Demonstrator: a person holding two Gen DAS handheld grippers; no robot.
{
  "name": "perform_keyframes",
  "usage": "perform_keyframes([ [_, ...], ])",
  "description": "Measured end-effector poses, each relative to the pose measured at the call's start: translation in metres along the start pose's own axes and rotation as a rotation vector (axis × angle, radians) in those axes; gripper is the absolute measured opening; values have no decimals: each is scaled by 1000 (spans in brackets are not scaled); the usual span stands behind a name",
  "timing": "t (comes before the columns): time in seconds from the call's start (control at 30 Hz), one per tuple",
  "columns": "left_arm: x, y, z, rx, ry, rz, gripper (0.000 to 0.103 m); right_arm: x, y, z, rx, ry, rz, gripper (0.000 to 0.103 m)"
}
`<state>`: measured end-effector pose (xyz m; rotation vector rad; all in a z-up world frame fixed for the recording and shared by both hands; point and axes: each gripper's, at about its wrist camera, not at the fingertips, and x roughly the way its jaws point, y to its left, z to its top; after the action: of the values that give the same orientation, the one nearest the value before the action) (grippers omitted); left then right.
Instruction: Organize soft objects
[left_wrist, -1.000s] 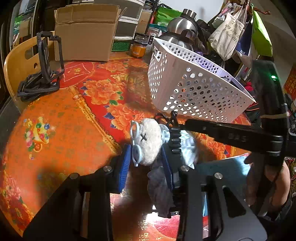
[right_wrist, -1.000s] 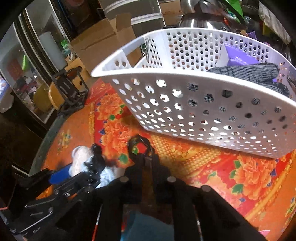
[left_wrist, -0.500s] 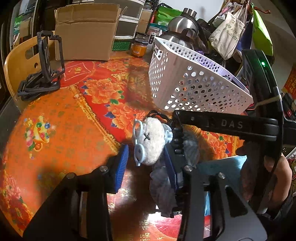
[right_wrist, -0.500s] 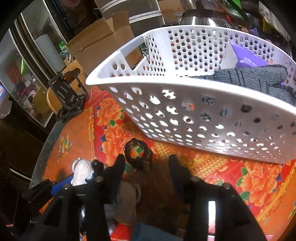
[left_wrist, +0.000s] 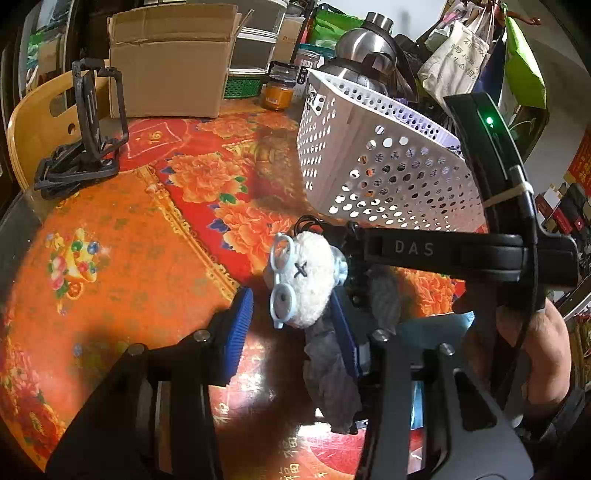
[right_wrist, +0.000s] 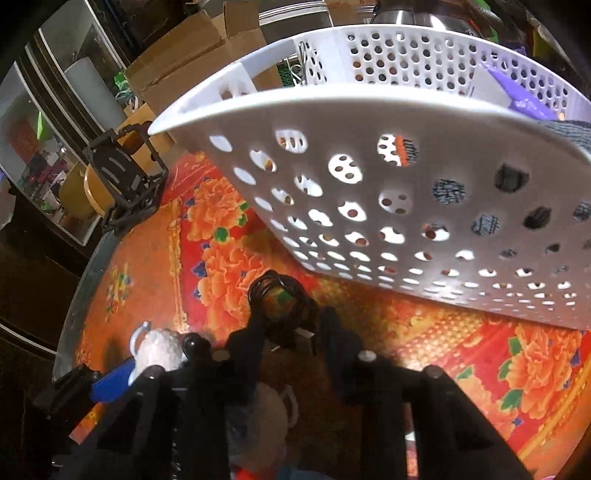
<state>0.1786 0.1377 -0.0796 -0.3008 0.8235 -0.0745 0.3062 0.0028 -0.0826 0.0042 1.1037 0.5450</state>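
A white plush toy (left_wrist: 306, 284) with pale blue glasses sits on the floral tablecloth between the blue pads of my left gripper (left_wrist: 291, 325). Those jaws are opening: the left pad (left_wrist: 240, 328) stands clear of the glasses, and the right pad is beside the toy. A grey cloth (left_wrist: 332, 373) hangs by the right finger. My right gripper (right_wrist: 293, 339) points down at a black coiled cord (right_wrist: 280, 302), which lies between its closing fingertips. The plush (right_wrist: 159, 347) shows at its lower left. A white perforated basket (right_wrist: 369, 177) holding a grey knit stands just beyond.
The basket (left_wrist: 369, 166) fills the right of the table, with a steel kettle (left_wrist: 369, 48) behind it. A cardboard box (left_wrist: 170, 62), a jar (left_wrist: 277, 92) and a black stand (left_wrist: 88, 140) line the far side. A person's hand (left_wrist: 535, 350) holds the right tool.
The left jaws have widened and the left pad has come off the plush. The right jaws went from shut to wide, then narrower, and sank towards the black coil.
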Motion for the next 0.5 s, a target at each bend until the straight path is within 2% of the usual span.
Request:
perform_keyframes([
  [0.23,0,0,1,-6,-8,-7,42,-6,1,-1,-13,-9,-2,19],
  [0.3,-1,-1,2,-6,-14,-16,39,-16,1,-3,-21,-32,-12,19],
  [0.37,-2,-1,2,-12,-12,-40,27,-24,-1,-6,-28,-49,-15,19],
  [0.5,-3,-5,1,-17,-14,-55,24,-45,-8,-13,-30,-88,-15,19],
])
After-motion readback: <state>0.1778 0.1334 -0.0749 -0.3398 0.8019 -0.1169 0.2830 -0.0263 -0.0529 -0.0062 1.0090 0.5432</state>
